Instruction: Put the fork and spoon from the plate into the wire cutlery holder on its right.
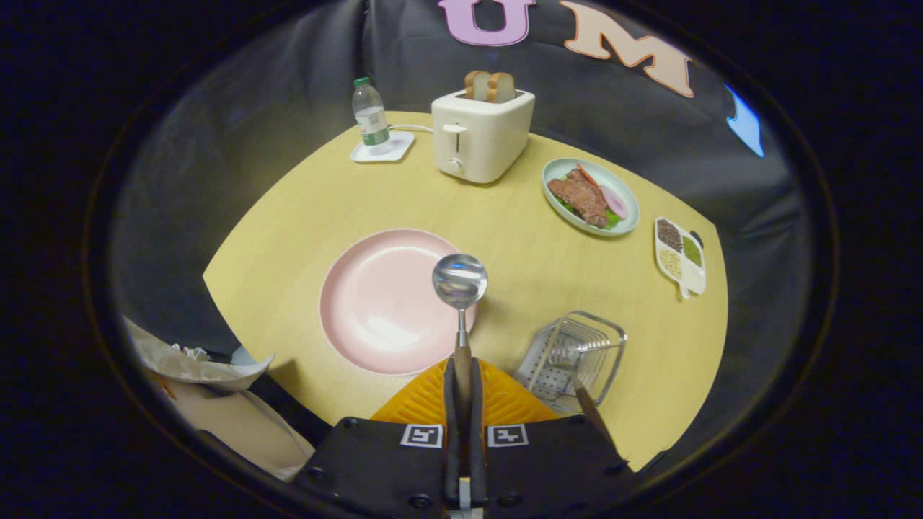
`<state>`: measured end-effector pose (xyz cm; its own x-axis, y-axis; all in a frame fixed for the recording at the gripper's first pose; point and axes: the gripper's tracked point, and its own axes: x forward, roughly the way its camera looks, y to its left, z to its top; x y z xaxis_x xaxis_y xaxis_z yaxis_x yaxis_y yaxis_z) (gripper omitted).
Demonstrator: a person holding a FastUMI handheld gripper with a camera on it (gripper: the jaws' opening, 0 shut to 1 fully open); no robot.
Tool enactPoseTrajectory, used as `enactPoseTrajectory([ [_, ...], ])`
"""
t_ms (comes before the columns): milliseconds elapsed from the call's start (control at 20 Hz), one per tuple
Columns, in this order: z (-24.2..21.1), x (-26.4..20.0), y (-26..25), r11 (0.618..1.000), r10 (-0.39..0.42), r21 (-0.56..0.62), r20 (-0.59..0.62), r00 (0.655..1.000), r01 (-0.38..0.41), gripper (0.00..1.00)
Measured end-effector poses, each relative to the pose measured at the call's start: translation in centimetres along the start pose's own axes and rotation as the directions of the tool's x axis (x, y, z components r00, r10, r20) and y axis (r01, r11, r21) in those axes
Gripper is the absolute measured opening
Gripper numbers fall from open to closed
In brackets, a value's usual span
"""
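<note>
The hand-held gripper (461,404) pinches the spoon (460,288) by its wooden handle, both fingers pressed on it, the bowl raised over the plate's (375,303) 3 o'clock rim. The plate is bare. The holder (573,353) sits on the desk (288,216) at the plate's 4 o'clock, a handle, likely the fork (591,411), already leaning in it. Judging so, only the spoon is left to drop in.

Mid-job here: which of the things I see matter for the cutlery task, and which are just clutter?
Job:
spoon, clamped by its handle in the gripper, jaws shut on it
pink plate, bare
wire holder, with a brown handle leaning in it, likely the fork

Clutter:
toaster with bread
water bottle on a white tray
meat plate
divided dish
</note>
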<state>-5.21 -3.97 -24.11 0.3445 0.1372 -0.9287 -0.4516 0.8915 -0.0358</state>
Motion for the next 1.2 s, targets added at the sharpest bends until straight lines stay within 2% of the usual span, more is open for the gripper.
enactPoseTrajectory([
  [200, -0.8, -1.4, -2.6, 1.0, 0.004, 0.005, -0.052, 0.999, -0.004, 0.08],
  [450, -1.9, -3.0, -5.6, 0.998, -0.018, -0.07, -0.12, 0.993, 0.01, 0.08],
  [700, -2.5, -4.0, -7.7, 0.996, -0.019, -0.088, -0.174, 0.985, 0.004, 0.08],
  [1200, -3.9, -3.6, -10.4, 0.991, -0.018, -0.131, -0.331, 0.944, -0.027, 0.09],
])
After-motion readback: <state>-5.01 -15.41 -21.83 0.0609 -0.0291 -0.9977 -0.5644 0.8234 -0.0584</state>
